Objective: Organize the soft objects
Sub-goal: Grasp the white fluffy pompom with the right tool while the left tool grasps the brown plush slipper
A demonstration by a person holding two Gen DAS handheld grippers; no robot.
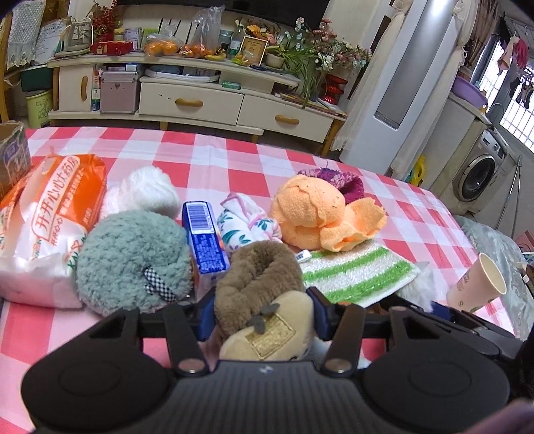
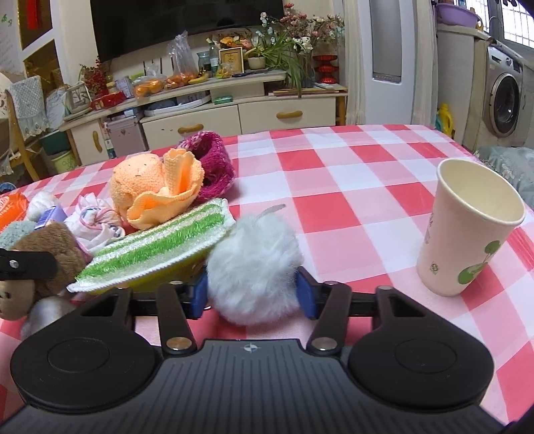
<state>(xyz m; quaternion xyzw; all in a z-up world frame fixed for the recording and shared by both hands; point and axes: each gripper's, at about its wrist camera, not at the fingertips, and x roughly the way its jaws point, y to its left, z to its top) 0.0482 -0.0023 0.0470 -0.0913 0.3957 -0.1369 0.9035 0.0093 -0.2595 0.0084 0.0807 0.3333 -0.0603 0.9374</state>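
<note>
Right gripper (image 2: 252, 293) around white pompom (image 2: 252, 267)

- A lived-in home, a living room.
- A cream TV cabinet (image 2: 233, 106) with drawers runs past the far edge of the checked tablecloth (image 2: 350, 173), under a dark television (image 2: 187, 23).
- Fruit bags (image 1: 197, 43), a framed picture (image 1: 253, 50) and potted flowers (image 1: 313, 53) crowd its top.
- A washing machine (image 2: 504, 100) stands at the right, below hanging laundry (image 1: 514, 53).

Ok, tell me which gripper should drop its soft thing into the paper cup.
Right. The right gripper is closed on the white pompom, with the paper cup upright and unobstructed just to its right. The left gripper holds the brown plush toy, farther from the cup.
</note>
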